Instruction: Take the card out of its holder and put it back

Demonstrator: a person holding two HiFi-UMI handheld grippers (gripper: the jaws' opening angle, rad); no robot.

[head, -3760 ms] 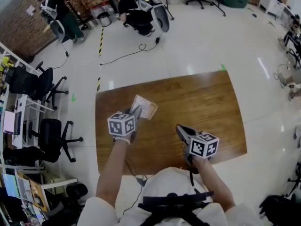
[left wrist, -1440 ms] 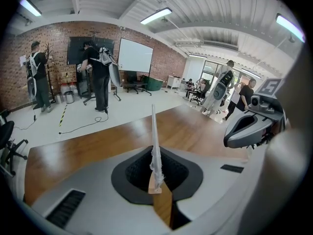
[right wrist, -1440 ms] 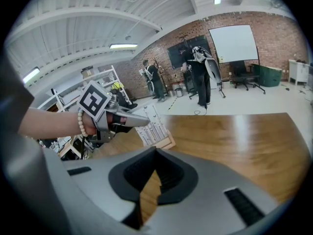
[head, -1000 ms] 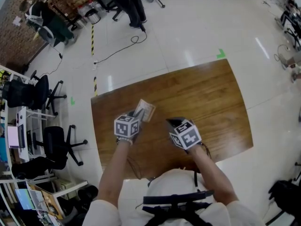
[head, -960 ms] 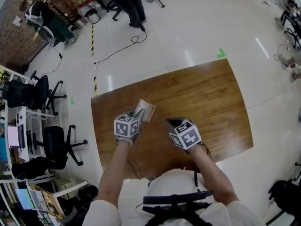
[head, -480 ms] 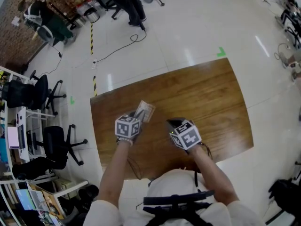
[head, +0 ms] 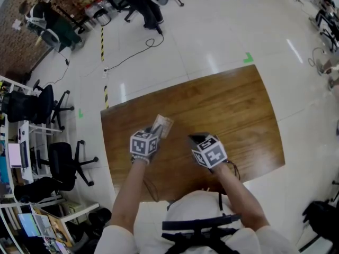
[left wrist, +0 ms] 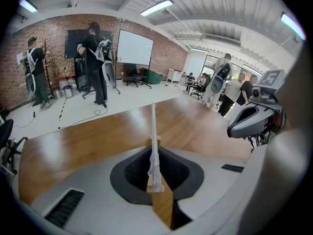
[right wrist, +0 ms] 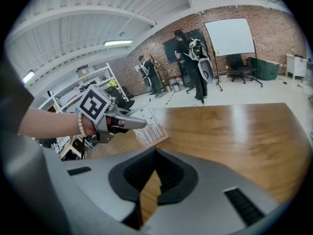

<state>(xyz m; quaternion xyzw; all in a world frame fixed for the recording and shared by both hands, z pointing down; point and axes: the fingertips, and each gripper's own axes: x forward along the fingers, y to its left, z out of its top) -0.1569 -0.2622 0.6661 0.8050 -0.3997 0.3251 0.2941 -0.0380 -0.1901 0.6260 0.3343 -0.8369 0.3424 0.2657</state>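
A beige printed card in its clear holder [head: 163, 125] stands edge-on [left wrist: 153, 141] between the jaws of my left gripper [head: 154, 129], held above the wooden table [head: 233, 107]. The left gripper [left wrist: 155, 179] is shut on the holder's lower end; its jaws have just been opening a little, and the holder is still pinched between them. My right gripper [head: 192, 138] hovers to the right, apart from the holder, shut with nothing in it [right wrist: 148, 190]. From the right gripper view the holder [right wrist: 152, 129] juts out past the left gripper [right wrist: 143, 124].
Office chairs [head: 58, 152] and shelving stand left of the table. A cable [head: 132, 54] runs across the glossy floor beyond the far edge. People with gear stand at the brick wall [left wrist: 95, 53]. Bare tabletop stretches to the right [right wrist: 234, 131].
Since the earliest frame my right gripper has drawn in closer to the left one. Over the last second both grippers and the holder stay in place.
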